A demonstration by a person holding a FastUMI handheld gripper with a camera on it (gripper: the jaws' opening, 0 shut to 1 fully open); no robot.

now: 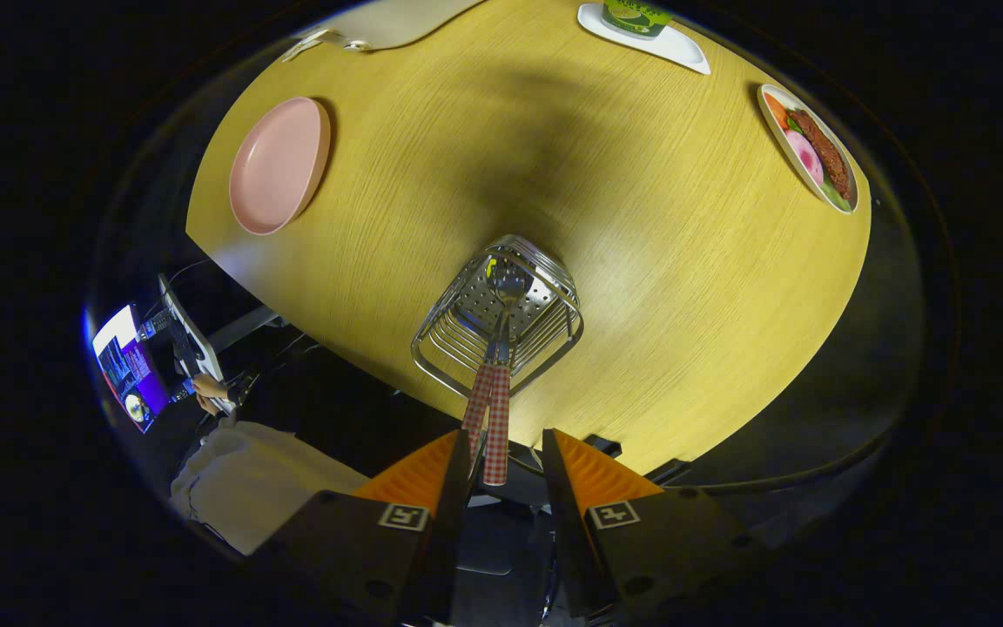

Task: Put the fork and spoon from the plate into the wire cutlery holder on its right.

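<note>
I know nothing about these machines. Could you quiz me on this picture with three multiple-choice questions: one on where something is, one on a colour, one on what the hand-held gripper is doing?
1. Where are the two checked-handled utensils?
A. On the pink plate
B. Standing in the wire cutlery holder
C. Flat on the table

2. What colour is the empty plate on the wooden table?
A. Pink
B. Blue
C. Black

3. What state is the hand-held gripper in?
A. Clamped on a handle
B. Shut on nothing
C. Open

Answers:
1 B, their heads sit inside the wire cutlery holder.
2 A, it is plainly pink.
3 C, a gap separates the orange fingers.
</note>
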